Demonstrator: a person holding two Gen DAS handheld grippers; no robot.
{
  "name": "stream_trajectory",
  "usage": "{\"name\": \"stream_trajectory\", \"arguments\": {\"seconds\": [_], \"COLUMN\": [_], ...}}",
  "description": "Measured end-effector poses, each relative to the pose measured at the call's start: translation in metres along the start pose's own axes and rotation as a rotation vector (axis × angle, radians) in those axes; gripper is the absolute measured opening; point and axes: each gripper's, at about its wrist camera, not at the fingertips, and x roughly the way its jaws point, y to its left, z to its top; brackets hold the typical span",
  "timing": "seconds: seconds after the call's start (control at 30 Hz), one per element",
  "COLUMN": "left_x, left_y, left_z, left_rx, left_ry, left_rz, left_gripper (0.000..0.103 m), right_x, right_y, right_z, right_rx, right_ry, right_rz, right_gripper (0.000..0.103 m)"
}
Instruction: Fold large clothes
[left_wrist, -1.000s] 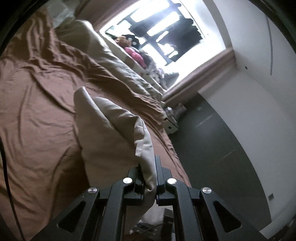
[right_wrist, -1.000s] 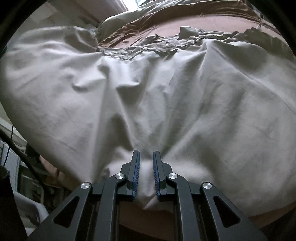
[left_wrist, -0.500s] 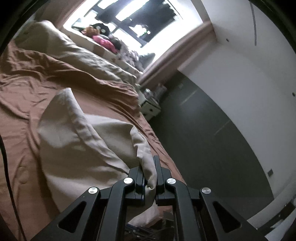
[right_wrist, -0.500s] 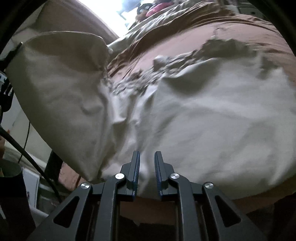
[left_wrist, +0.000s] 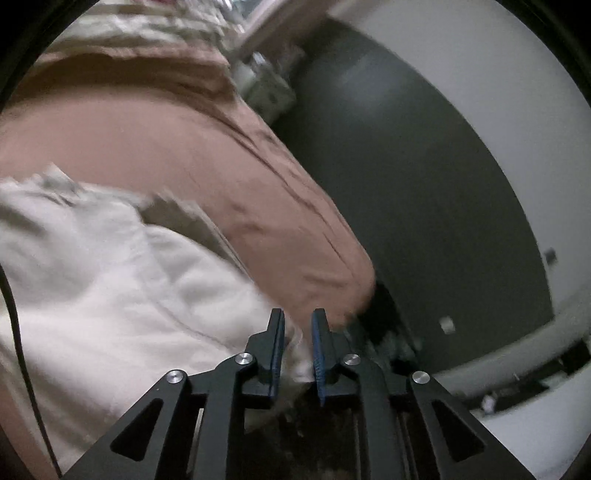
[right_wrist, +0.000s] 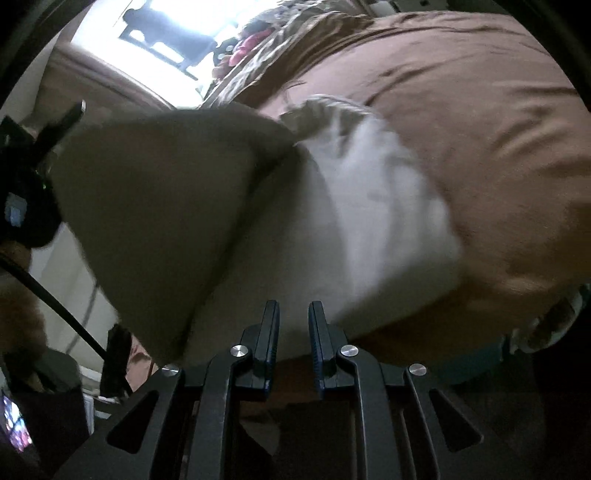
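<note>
A large cream garment (left_wrist: 110, 288) lies on the brown bed sheet (left_wrist: 207, 147). My left gripper (left_wrist: 297, 332) is shut on the garment's corner near the bed's edge, with cloth bunched between the pads. In the right wrist view the same garment (right_wrist: 369, 221) lies on the sheet (right_wrist: 480, 129), with a raised, shadowed flap (right_wrist: 159, 206) at the left. My right gripper (right_wrist: 293, 321) holds the garment's near edge between its narrowly parted fingers. The left gripper (right_wrist: 22, 155) shows at the far left, at the flap's top corner.
Dark floor (left_wrist: 424, 184) and a white wall (left_wrist: 461, 74) lie right of the bed. A small white nightstand (left_wrist: 269, 88) stands by the bed's far corner. A bright window (right_wrist: 166, 40) and pillows (right_wrist: 258, 48) are at the back. A black cable (left_wrist: 18, 332) hangs at left.
My left gripper has swung down toward the bed's edge, carrying the corner; the garment now lies flatter and folded over. The right view turned and the cloth shifted left.
</note>
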Motion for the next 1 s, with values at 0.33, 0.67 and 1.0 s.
{"name": "stream_trajectory", "arguments": {"seconds": [0.33,0.67,1.0], "left_x": [-0.035,-0.084,-0.101], "left_y": [0.022,0.111,0.193], "left_z": [-0.011,-0.039,-0.084], "left_rx": [0.019,-0.148,-0.304], "left_ry": [-0.065,-0.156,-0.179], "left_rz": [0.147,0.271,0.350], "left_gripper": [0.069,0.069,0.069], "right_x": [-0.025,0.008,0.071], "right_y": [-0.017,-0.009,0.043], "right_z": [0.004,0.055,0.111], "right_rx": [0.037,-0.042,-0.216], "right_ry": [-0.057,-0.008,0.196], "right_rz": [0.075,0.018,-0.027], "right_gripper": [0.080,0.080,0.057]}}
